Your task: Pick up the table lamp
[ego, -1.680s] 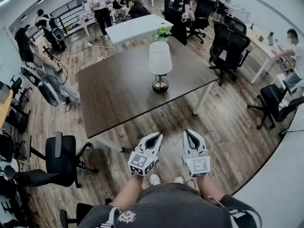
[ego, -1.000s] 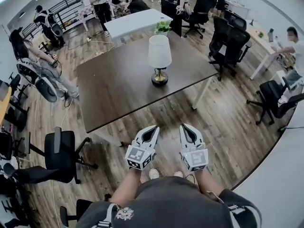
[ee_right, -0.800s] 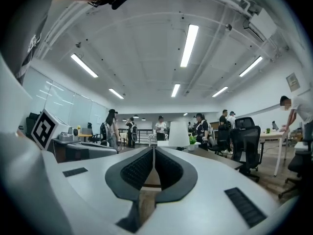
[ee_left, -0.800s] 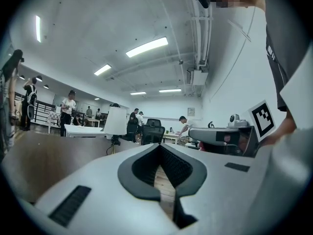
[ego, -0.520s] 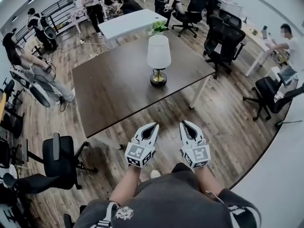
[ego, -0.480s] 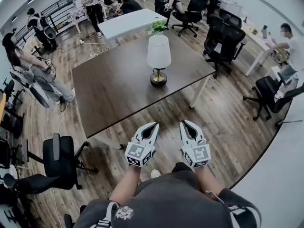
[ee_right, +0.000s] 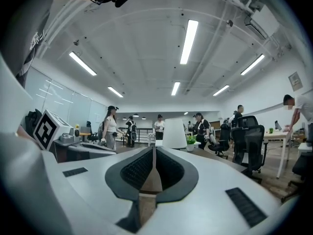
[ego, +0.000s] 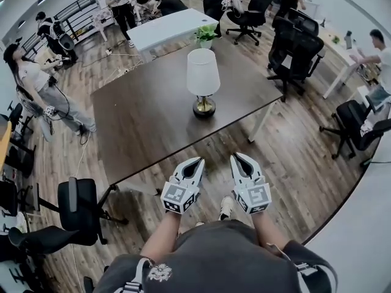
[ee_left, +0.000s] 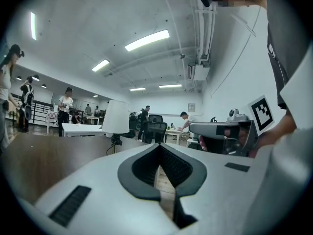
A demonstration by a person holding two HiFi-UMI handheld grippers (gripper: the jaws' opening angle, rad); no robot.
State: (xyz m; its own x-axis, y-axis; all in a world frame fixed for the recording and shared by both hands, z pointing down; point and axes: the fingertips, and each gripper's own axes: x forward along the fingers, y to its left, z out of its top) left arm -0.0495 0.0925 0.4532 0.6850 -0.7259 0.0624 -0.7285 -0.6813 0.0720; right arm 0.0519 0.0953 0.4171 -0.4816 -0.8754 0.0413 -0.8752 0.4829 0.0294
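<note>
The table lamp (ego: pixel 203 72), with a white shade and a brass base, stands upright toward the far side of the dark brown table (ego: pixel 146 121). Both grippers hover side by side just off the table's near edge, well short of the lamp. My left gripper (ego: pixel 197 162) is shut with nothing in it. My right gripper (ego: pixel 235 157) is shut and empty too. In the left gripper view the lamp (ee_left: pixel 116 116) is left of my jaws (ee_left: pixel 159 146). In the right gripper view the lamp shade (ee_right: pixel 174 133) rises just right of my jaws (ee_right: pixel 153 148).
A black office chair (ego: pixel 79 203) stands left of the table's near corner. More black chairs (ego: pixel 296 47) are at the right. Behind the lamp are a potted plant (ego: pixel 206 35) and a white table (ego: pixel 168 28). Several people stand at the back and left.
Both grippers have come forward to the table's near edge, keeping side by side. The lamp has not moved. Both stay shut.
</note>
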